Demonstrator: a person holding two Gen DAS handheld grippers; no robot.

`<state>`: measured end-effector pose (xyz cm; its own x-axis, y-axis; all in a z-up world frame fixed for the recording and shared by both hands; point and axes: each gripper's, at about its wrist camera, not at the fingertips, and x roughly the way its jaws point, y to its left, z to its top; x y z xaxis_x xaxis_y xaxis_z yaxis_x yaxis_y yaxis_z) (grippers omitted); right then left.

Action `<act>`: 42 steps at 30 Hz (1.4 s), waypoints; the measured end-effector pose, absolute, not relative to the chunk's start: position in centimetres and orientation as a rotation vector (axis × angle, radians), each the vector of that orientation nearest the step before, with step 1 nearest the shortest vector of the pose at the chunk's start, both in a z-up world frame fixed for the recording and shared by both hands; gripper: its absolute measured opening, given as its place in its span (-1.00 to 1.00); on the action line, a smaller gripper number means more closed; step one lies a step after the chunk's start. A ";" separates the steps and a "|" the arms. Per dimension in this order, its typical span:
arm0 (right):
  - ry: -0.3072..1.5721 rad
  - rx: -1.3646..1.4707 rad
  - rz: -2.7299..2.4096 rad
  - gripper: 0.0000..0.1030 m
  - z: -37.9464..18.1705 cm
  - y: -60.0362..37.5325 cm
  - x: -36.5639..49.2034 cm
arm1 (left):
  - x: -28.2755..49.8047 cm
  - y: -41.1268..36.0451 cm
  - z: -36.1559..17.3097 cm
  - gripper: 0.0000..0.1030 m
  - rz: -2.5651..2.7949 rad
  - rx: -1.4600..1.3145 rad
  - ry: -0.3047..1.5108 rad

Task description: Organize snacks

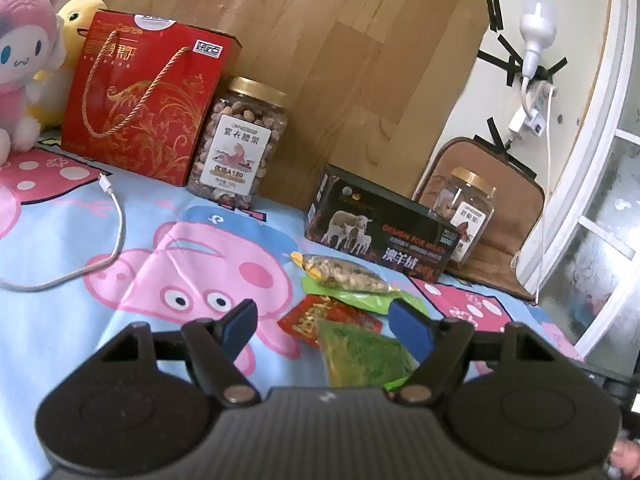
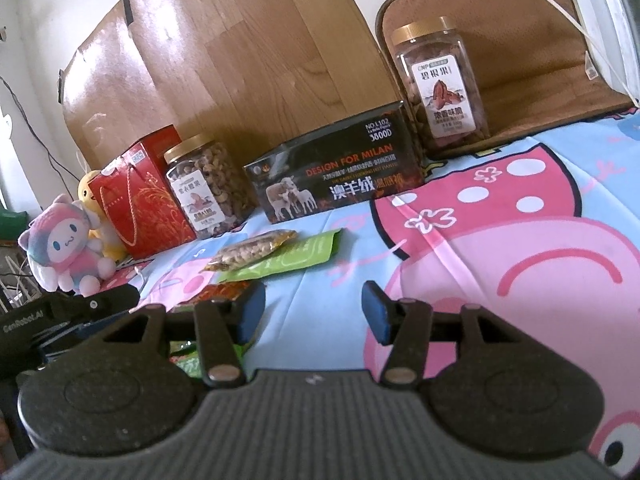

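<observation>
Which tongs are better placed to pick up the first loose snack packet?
Probably the left. The left tongs are open directly over the green packet, with the red packet just ahead. The right tongs are open over bare bedsheet, with the packets off to their left.

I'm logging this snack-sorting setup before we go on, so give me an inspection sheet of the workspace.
Surface: cartoon pig bedsheet, slightly creased.
Job's things: clear nut packet lying on a green packet; red packet and green-yellow packet beside them; two gold-lidded nut jars standing at the back.
Clutter: red gift box, black box, pink plush, yellow plush.
Grippers: left gripper open over the packets; right gripper open over bare sheet.
Cables: white charging cable loose on the sheet; plug and cords on the wall.
Surroundings: wooden board, brown cushion, window frame.
</observation>
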<state>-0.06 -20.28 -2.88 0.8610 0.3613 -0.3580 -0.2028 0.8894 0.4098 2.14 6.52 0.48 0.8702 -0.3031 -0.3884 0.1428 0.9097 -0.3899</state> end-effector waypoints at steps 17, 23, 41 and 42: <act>0.656 0.611 0.478 0.09 -0.7 -19.4 10.3 | 3.0 7.9 -0.1 0.47 -0.238 -0.455 0.499; 0.707 0.620 0.461 0.27 -1.5 -18.1 14.4 | 3.1 8.1 -0.2 0.47 -0.239 -0.471 0.502; 0.762 0.254 0.645 -0.48 -0.3 -10.5 12.6 | 5.5 12.1 1.8 0.50 -0.234 -0.526 0.526; 0.757 0.274 0.641 -0.24 -0.1 -10.9 12.7 | 6.8 12.7 2.0 0.51 -0.249 -0.541 0.575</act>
